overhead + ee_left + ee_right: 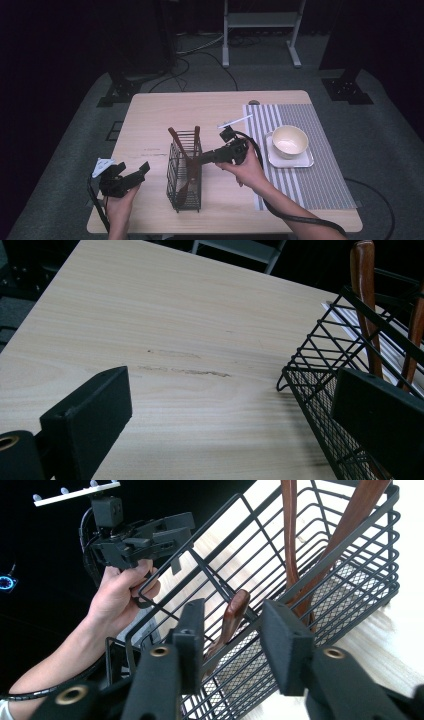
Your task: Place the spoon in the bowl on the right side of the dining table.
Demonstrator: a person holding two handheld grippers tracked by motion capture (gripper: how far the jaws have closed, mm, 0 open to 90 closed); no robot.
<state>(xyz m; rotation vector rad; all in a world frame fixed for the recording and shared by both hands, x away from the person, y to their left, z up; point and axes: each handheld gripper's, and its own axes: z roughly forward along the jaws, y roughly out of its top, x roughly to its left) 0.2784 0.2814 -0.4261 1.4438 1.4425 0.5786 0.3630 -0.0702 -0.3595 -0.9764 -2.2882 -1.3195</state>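
Observation:
A black wire basket [184,170] stands mid-table with three wooden utensils in it. My right gripper [196,161] reaches over its right rim. In the right gripper view its jaws [235,625] stand open on either side of a brown wooden handle [234,612], with gaps on both sides. Two longer wooden handles [289,530] [362,505] lean against the basket's far wall [350,575]. My left gripper [133,170] hovers left of the basket, open and holding nothing. In its own view the jaws [230,405] are wide apart over bare wood, with the basket [320,370] at the right.
A cream bowl [289,141] sits on a white square plate [305,161] on a striped placemat [320,185] at the table's right. The table's front edge [225,231] lies close to both hands. A metal frame [260,30] stands on the floor behind.

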